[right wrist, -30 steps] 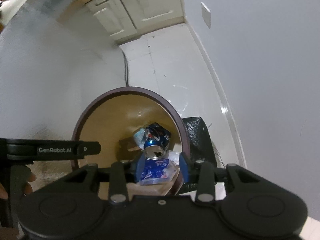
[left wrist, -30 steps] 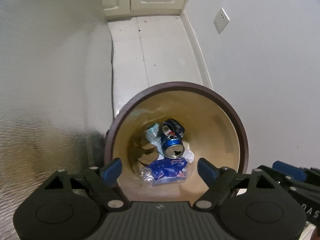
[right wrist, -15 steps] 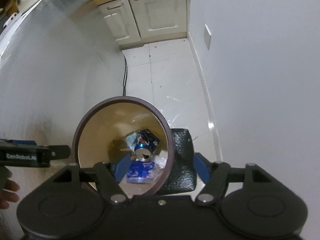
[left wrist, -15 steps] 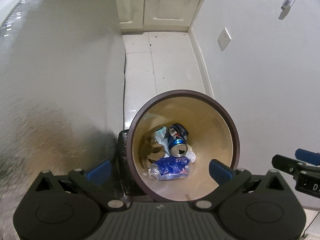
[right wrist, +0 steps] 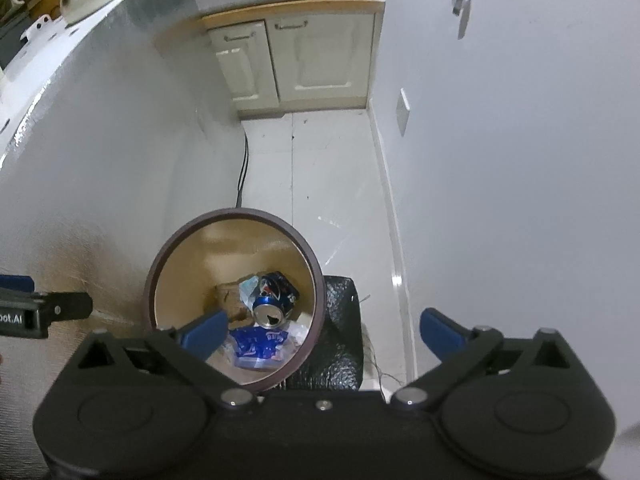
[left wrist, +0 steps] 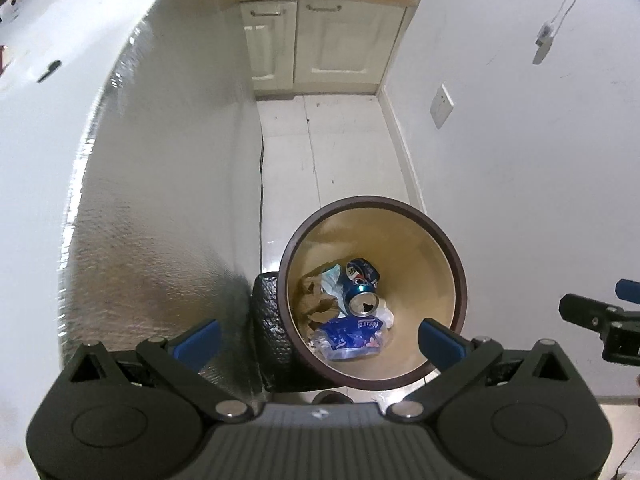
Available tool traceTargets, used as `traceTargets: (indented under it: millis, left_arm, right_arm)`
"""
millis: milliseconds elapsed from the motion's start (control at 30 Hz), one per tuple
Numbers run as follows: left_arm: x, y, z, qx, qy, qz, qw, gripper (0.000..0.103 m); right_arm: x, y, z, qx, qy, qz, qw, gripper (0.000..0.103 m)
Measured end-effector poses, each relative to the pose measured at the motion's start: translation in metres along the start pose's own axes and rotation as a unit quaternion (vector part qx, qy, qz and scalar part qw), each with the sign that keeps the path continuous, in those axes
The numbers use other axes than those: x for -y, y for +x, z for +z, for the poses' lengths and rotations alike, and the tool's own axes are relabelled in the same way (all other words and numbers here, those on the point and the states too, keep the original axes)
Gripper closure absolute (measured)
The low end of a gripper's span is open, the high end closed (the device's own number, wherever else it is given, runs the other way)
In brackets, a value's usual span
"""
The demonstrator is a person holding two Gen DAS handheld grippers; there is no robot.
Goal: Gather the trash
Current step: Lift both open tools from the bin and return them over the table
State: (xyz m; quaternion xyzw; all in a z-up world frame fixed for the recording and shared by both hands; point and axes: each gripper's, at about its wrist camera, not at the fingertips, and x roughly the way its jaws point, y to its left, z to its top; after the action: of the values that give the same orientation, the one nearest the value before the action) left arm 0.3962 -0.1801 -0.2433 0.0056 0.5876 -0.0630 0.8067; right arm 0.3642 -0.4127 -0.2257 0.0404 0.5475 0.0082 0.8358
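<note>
So both grippers have pulled up and away from the waste bin (left wrist: 458, 276). The left gripper (left wrist: 318, 334) is spread wide and empty, the right gripper (right wrist: 320, 330) is opening with nothing between. The crushed soda can (left wrist: 362, 292) and blue wrapper (left wrist: 348, 334) sit below, inside the bin. Looks like the drop's done.
</note>
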Motion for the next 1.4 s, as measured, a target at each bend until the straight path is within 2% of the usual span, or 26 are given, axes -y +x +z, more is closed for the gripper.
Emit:
traceTargets:
  millis: [267, 733, 1067, 1400]
  left_arm:
    - [-0.005, -0.035, -0.008, 0.026, 0.003, -0.003, 0.9997, 0.0]
    - [-0.033, -0.115, -0.024, 0.105, -0.001, -0.023, 0.9942, 0.0]
    - [-0.09, -0.177, -0.052, 0.157, -0.03, -0.021, 0.987, 0.0]
    - [-0.156, -0.224, -0.078, 0.2, -0.058, -0.016, 0.9779, 0.0]
  right_arm:
    - [-0.008, -0.032, -0.005, 0.016, -0.004, 0.001, 1.0, 0.0]
    - [-0.036, -0.097, -0.005, 0.074, -0.015, -0.006, 0.997, 0.0]
    - [-0.085, -0.15, -0.018, 0.121, -0.017, -0.001, 0.993, 0.0]
    - [-0.15, -0.194, -0.034, 0.17, -0.032, 0.01, 0.985, 0.0]
